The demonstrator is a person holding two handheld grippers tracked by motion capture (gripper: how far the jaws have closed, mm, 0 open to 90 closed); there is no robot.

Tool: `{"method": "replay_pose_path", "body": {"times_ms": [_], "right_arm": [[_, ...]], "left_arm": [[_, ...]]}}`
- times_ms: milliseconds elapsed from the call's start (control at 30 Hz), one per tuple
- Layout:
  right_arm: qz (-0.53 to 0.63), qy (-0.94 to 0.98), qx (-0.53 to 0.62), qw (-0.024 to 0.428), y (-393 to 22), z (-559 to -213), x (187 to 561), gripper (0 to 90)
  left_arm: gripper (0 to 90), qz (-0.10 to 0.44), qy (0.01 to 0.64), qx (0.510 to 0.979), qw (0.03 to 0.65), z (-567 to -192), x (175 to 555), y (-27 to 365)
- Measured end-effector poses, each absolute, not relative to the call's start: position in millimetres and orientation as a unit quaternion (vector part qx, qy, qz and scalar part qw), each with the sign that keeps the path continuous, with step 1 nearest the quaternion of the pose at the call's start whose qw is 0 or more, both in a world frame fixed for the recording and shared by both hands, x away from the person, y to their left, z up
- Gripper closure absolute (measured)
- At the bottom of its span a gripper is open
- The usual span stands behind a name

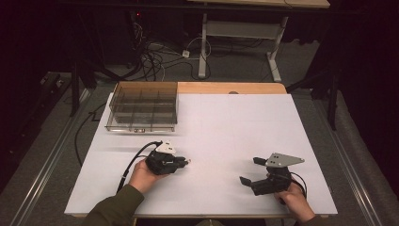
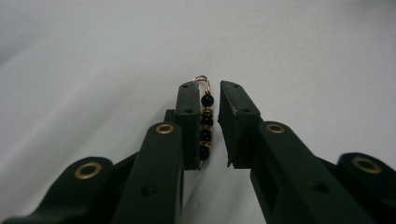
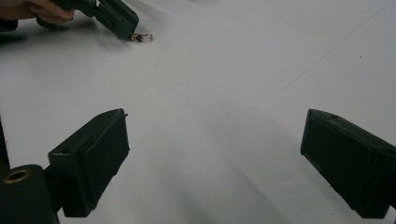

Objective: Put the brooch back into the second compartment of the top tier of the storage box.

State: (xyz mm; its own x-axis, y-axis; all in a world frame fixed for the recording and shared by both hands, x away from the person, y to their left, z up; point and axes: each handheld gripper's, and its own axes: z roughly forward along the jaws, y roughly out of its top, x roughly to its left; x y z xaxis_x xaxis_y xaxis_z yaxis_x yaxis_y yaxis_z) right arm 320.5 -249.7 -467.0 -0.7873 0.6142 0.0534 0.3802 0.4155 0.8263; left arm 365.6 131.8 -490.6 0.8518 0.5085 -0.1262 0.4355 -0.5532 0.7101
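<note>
A drop earring (image 2: 206, 126) with black beads, gold spacers and a gold hook lies between the jaws of my left gripper (image 2: 210, 86). The beads rest against the left pad (image 2: 191, 121), and a thin strip of white table shows between them and the right pad (image 2: 229, 121), so the jaws stand nearly closed without pinching it. In the high view the left gripper (image 1: 186, 162) lies low on the white table (image 1: 226, 127) at the front left, with the earring (image 1: 188, 161) at its tip. My right gripper (image 1: 249, 170) rests at the front right, jaws wide open and empty (image 3: 217, 121). From there I see the left gripper (image 3: 133, 33) and the earring (image 3: 142, 38) far off.
A clear plastic box (image 1: 143, 106) with several compartments stands at the table's back left. A wooden strip (image 1: 230, 88) edges the far side. Cables (image 1: 155, 61) and a white desk frame (image 1: 203, 52) are on the floor beyond the table.
</note>
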Motion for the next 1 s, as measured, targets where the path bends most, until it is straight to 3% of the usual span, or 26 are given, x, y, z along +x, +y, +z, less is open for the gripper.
{"method": "replay_pose_path", "body": {"times_ms": [1000], "right_arm": [[0.450,0.832,0.297,0.129,-249.5,-467.1,320.1,8.5]], "left_arm": [[81.2,0.056,0.269,0.880,0.388,-486.4,364.7,134.2]]}}
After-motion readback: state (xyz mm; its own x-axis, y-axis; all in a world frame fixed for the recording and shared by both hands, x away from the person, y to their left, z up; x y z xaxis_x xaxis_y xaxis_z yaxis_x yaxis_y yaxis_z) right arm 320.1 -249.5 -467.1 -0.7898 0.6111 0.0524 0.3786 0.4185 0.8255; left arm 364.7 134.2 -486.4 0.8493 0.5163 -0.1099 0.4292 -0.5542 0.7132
